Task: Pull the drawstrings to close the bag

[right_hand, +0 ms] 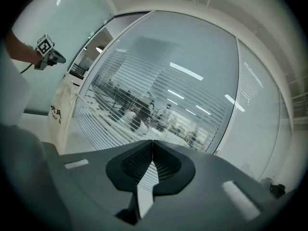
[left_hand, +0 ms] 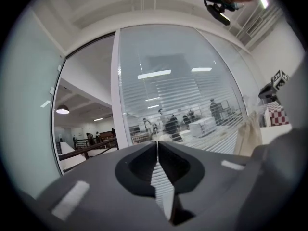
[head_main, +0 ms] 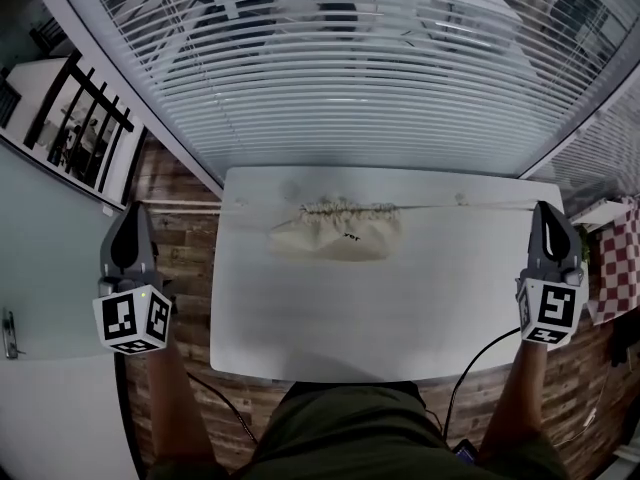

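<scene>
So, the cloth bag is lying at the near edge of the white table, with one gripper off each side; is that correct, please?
Not quite: the cloth bag lies toward the far side of the white table, near the blinds, not at the near edge, as the head view shows. The left gripper and right gripper are off each side.

Head view: left gripper (head_main: 133, 210) at 9 o'clock, right gripper (head_main: 548, 208) at 3 o'clock, level with each other, well apart, both pointing toward 12. Left cube (head_main: 132, 318) and right cube (head_main: 549, 310) at the near ends. Left forearm (head_main: 175, 398) bare, running down to 7 o'clock; right forearm (head_main: 520, 393) bare, down to 5. Own views: left gripper (left_hand: 157, 144) jaws closed tip to tip, empty. Right gripper (right_hand: 152, 142) jaws likewise closed, empty.
</scene>
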Demonstrator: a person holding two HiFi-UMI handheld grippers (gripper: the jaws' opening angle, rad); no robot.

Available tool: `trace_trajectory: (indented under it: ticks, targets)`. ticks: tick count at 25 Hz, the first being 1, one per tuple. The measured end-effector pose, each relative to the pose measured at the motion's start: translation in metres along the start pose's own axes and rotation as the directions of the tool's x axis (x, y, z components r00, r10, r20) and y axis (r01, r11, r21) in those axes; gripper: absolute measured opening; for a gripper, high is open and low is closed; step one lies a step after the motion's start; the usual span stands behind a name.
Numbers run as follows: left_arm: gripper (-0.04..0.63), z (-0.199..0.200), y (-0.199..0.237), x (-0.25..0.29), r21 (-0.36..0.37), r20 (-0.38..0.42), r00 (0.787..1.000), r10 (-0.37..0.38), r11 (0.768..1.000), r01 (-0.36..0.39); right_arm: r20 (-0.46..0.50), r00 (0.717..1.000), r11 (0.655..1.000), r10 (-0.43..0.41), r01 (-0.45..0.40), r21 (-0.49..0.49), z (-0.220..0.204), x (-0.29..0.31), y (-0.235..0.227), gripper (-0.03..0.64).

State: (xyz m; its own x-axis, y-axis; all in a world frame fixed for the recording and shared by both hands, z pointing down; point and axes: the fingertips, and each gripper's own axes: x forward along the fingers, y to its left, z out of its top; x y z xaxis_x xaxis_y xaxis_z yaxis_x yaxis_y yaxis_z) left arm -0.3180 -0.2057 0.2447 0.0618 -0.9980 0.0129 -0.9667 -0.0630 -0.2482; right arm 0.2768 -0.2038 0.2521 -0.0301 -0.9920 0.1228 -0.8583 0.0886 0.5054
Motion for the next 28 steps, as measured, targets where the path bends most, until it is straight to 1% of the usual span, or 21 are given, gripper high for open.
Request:
trace_trajectory:
  ticks: [2,3,5,8,10,17,22,28]
  targets:
    - [0.014,0.018,-0.002,0.001,-0.014,0.061,0.998,-0.017,1.0,0.018,0.024,1.0,1.0,0.02,-0.02,0.011,0.007,-0.001,0.008,0.015]
    - [0.014,0.025,-0.003,0.002,-0.016,0.079,0.997,-0.022,1.0,0.023,0.038,0.999,0.999,0.029,-0.029,0.019,0.011,0.0,0.011,0.015]
    - [0.014,0.033,-0.006,0.006,-0.024,0.092,0.995,-0.027,0.999,0.029,0.062,0.997,0.999,0.037,-0.04,0.036,0.019,0.002,0.017,0.015]
    - [0.015,0.039,-0.01,0.006,-0.057,0.102,0.994,-0.04,0.997,0.046,0.088,0.995,0.997,0.035,-0.04,0.063,0.027,0.003,0.017,0.015]
    - [0.015,0.042,-0.012,0.005,-0.07,0.106,0.993,-0.051,0.996,0.058,0.092,0.995,0.997,0.031,-0.037,0.066,0.028,0.002,0.015,0.015]
    - [0.015,0.047,-0.013,0.003,-0.068,0.104,0.993,-0.063,0.995,0.07,0.088,0.996,0.997,0.035,-0.041,0.067,0.03,0.0,0.009,0.017]
    - [0.015,0.042,-0.015,0.001,-0.082,0.092,0.994,-0.066,0.994,0.074,0.072,0.997,0.997,0.041,-0.046,0.062,0.028,-0.004,0.011,0.015]
    - [0.015,0.04,-0.023,-0.005,-0.082,0.087,0.993,-0.075,0.993,0.082,0.056,0.997,0.996,0.055,-0.059,0.067,0.021,-0.01,0.014,0.015]
